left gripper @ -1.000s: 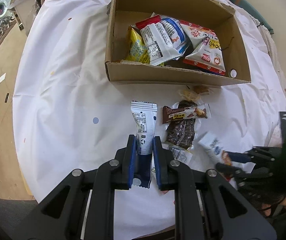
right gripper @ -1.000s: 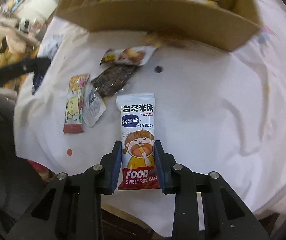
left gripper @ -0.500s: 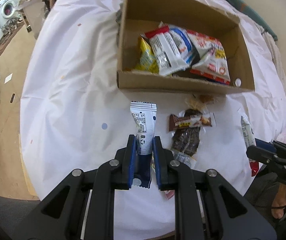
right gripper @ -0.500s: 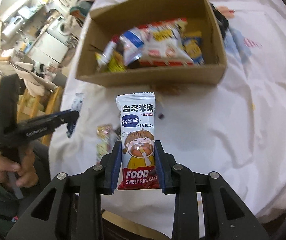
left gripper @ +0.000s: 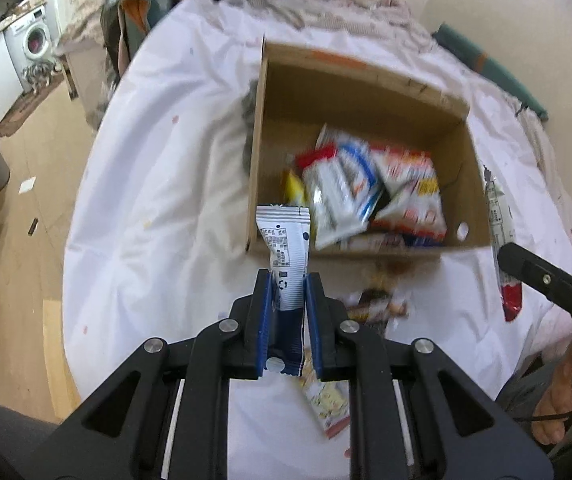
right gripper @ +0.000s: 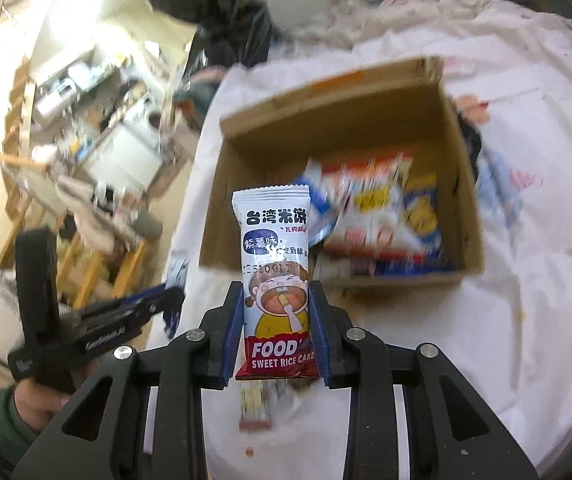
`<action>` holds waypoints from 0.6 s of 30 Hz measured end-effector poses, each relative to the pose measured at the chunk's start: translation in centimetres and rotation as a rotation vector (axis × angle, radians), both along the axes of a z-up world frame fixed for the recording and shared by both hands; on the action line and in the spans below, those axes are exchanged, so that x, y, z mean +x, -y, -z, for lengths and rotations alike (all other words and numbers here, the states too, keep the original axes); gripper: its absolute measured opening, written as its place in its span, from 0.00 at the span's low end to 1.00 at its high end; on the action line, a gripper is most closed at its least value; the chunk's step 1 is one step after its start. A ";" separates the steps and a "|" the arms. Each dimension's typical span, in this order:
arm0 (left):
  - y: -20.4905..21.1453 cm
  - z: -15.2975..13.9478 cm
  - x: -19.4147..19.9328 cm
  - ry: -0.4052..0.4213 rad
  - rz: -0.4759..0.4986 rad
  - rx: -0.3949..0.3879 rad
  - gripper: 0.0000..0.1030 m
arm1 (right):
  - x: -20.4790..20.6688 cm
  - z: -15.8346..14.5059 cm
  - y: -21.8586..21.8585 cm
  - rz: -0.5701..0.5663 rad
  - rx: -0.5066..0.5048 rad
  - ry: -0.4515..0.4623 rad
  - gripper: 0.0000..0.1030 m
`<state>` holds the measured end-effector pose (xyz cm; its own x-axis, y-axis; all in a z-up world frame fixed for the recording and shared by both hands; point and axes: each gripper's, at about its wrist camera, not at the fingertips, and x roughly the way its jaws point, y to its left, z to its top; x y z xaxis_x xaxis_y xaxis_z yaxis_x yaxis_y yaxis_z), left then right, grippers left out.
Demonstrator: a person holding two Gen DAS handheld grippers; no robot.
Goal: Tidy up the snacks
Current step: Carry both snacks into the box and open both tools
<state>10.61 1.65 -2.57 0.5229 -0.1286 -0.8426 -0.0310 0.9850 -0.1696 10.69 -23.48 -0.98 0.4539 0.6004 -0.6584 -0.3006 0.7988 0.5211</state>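
Observation:
My left gripper [left gripper: 288, 280] is shut on a white and navy snack packet [left gripper: 284, 248], held in the air just short of the near left corner of the cardboard box [left gripper: 349, 80]. My right gripper [right gripper: 276, 290] is shut on a sweet rice cake packet [right gripper: 276, 240], held up before the same box [right gripper: 325, 108]. The box holds several snack packets [left gripper: 365, 192]. The right gripper and its packet [left gripper: 499, 220] show at the right of the left wrist view. The left gripper [right gripper: 158, 296] shows at the left of the right wrist view.
Loose snacks lie on the white tablecloth [left gripper: 158, 200] in front of the box: a brown bar [left gripper: 377, 306] and a yellow-and-red packet [left gripper: 327, 404]. The table edge drops to a wooden floor at left, with a washing machine [left gripper: 36, 36] and furniture beyond.
Both grippers have risen off the table with their packets and moved toward the box. The box now sits lower and more central in both views.

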 end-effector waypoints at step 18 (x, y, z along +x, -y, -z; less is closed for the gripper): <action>4.6 -3.6 10.2 0.101 0.134 -0.019 0.10 | 7.5 -0.7 4.9 0.202 -0.022 0.015 0.32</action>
<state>20.77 -2.95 1.03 0.5816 -0.2180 -0.7837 0.1184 0.9759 -0.1836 18.17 -28.36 -0.29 0.5734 0.4814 -0.6629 -0.1407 0.8550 0.4992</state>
